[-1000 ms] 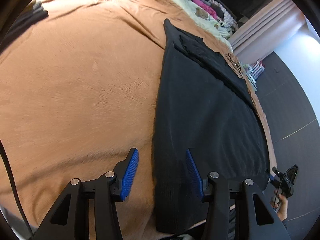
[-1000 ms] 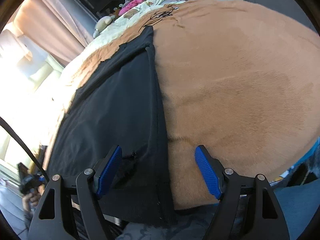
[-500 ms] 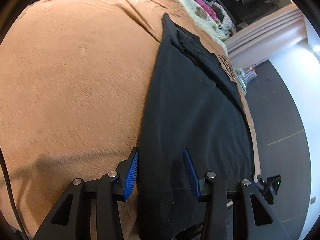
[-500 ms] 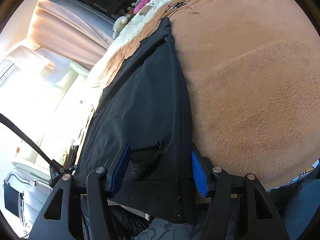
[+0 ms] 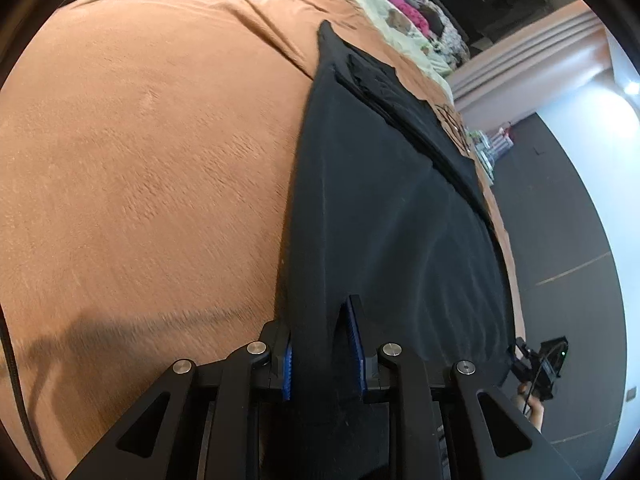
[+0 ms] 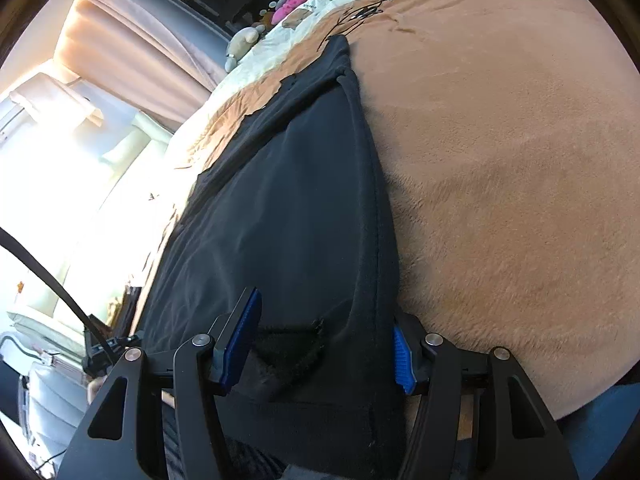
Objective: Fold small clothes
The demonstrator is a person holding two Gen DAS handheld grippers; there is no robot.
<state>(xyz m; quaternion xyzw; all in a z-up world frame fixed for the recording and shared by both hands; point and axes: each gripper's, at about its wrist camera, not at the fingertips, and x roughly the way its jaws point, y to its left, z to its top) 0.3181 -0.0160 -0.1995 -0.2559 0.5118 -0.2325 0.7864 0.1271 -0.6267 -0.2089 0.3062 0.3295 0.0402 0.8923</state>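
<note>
A black garment [image 5: 380, 200] lies spread flat on a brown fleece blanket [image 5: 140, 160]. In the left wrist view my left gripper [image 5: 322, 344] sits at the garment's near left corner. Its jaws are closing, and a raised fold of the black cloth is pinched between the blue pads [image 5: 354, 340]. In the right wrist view the same garment [image 6: 288, 200] runs away from me over the blanket [image 6: 500, 160]. My right gripper [image 6: 320, 344] straddles its near right corner. Its jaws are closing too, still wide, with the cloth and a frayed hole [image 6: 292, 340] between them.
Cream bedding with plush toys and pink items [image 5: 404, 12] lies beyond the blanket. Curtains [image 6: 132, 40] and a bright window are at the left of the right wrist view. Grey floor [image 5: 560, 220] runs along the bed's right side. A hand with a black device [image 5: 540, 364] shows there.
Both grippers have slid forward onto the garment's near corners and narrowed. The left one has drawn a fold of cloth up between its pads; the right one now has the corner between its jaws.
</note>
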